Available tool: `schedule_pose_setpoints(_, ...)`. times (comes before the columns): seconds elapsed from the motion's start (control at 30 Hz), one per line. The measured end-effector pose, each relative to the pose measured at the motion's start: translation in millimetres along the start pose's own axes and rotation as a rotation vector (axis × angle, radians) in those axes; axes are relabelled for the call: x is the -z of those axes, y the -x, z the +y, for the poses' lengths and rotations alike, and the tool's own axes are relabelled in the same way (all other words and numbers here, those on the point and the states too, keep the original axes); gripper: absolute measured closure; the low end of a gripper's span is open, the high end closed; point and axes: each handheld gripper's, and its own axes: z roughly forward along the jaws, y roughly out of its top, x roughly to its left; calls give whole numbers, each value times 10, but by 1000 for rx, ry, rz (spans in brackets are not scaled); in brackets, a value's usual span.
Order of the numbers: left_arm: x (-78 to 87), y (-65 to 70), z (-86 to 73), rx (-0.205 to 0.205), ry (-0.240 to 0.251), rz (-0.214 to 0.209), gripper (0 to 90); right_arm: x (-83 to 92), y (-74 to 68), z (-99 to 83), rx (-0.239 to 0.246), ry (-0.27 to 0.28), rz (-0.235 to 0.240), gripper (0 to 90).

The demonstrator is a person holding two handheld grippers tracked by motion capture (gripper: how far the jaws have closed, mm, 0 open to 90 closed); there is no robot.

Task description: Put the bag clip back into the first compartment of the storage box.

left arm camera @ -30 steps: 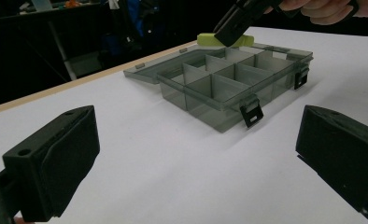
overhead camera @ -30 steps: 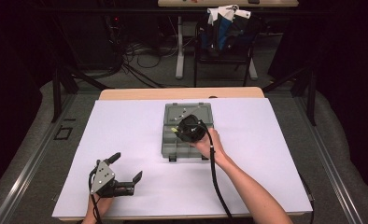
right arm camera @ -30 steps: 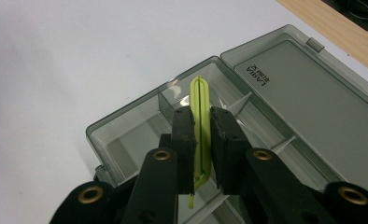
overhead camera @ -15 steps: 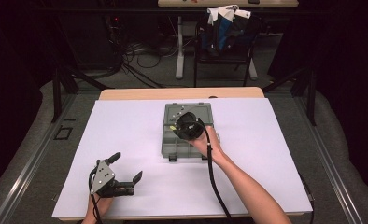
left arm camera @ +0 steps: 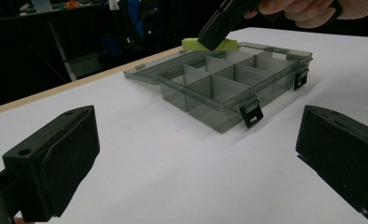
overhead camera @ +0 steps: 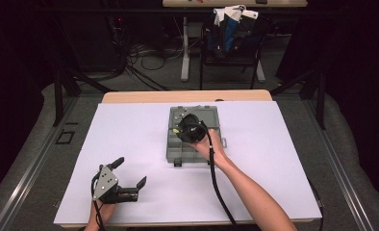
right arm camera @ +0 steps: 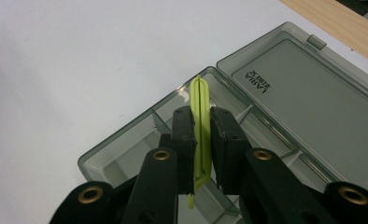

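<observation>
A grey see-through compartment box lies open mid-table, its lid folded flat at the far side. My right gripper hovers over the box's far left compartments, shut on a thin lime-green plastic piece that stands on edge between the jaws. The left gripper view shows the green piece at the far rim of the box. My left gripper rests near the table's front left, open, with nothing between its fingers.
The white table top has a wooden strip along its far edge. Two black latches hang on the box's near wall. The right gripper's cable trails along the forearm. Beyond the table stand a chair and floor cables.
The right gripper has shifted only very slightly over the box, still holding the green piece. The left gripper has stayed still.
</observation>
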Motion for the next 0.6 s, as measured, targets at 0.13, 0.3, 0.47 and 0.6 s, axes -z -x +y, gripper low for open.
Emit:
schedule_pose_setpoints(0.13, -2, 2, 0, 2, 0, 0, 0, -43, 2, 15, -13, 1, -1, 807)
schedule_pose_setpoints(0.3, 1, -1, 1, -1, 1, 0, 0, -78, 14, 53, -39, -9, -6, 806)
schedule_pose_setpoints(0.47, 2, -1, 1, -2, 1, 0, 0, -126, 15, 76, -54, -15, -11, 806)
schedule_pose_setpoints(0.6, 1, -1, 1, -2, 2, -1, 0, -179, 17, 79, -71, -9, -22, 805)
